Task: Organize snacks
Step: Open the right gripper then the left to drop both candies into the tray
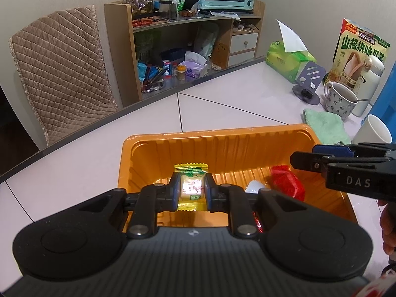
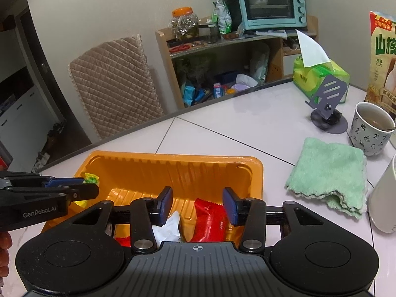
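An orange plastic tray (image 1: 212, 133) (image 2: 173, 157) sits on the white table. My left gripper (image 1: 191, 186) is shut on a yellow-and-green wrapped candy (image 1: 190, 172), held over the tray's left part; the same gripper (image 2: 90, 185) and candy (image 2: 90, 177) show at the left of the right wrist view. My right gripper (image 2: 197, 203) (image 1: 305, 154) hangs open over the tray's right part. A red snack packet (image 2: 210, 220) (image 1: 287, 180) lies in the tray below its fingers, untouched by the pads. A white packet (image 2: 170, 225) (image 1: 255, 186) lies beside the red one.
To the right of the tray lie a folded green cloth (image 2: 326, 170), a patterned mug (image 2: 371, 128) and a white cup (image 2: 383, 198). Behind them stand a grey phone stand (image 2: 326, 106), a green tissue pack (image 2: 319, 74) and a tall snack bag (image 2: 383, 61). A quilted chair (image 2: 113, 86) stands beyond the table's edge.
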Demonstrator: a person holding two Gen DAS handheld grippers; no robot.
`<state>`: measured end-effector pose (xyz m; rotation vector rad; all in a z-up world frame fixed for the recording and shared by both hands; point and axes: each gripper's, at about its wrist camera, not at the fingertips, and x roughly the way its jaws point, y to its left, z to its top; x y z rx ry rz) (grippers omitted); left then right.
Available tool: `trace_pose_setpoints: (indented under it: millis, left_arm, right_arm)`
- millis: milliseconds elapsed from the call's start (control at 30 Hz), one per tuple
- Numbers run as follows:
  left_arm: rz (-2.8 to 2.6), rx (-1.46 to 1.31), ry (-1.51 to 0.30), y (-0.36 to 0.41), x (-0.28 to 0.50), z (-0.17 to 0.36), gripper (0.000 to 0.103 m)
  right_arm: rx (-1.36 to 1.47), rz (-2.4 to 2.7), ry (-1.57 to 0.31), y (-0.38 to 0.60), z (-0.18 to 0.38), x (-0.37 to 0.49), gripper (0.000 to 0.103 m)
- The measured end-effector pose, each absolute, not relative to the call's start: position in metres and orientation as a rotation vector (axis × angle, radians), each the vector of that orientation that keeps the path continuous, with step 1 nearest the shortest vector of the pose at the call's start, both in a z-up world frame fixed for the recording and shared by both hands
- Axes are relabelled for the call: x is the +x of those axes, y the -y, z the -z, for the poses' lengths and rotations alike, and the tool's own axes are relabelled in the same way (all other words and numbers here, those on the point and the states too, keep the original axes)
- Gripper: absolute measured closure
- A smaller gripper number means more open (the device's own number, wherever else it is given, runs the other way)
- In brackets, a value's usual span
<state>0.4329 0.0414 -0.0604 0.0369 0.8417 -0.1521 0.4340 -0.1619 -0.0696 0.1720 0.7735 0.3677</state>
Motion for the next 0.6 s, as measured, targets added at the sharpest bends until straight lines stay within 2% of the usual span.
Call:
trace_pose_setpoints:
  millis: [367,600]
  left_arm:
    - [0.157,0.042,-0.836,-0.0356,0.4382,0.0609,0.084]
    - [0.141,0.029,-0.822,-0.0407,0.4333,0.0570,0.075]
  right_arm:
    - [0.184,-0.374,-0.789,0.1655,0.0704,0.4308,0.058]
    - [0.192,-0.396,-0.782,0.1657,0.0662,0.4250,0.058]
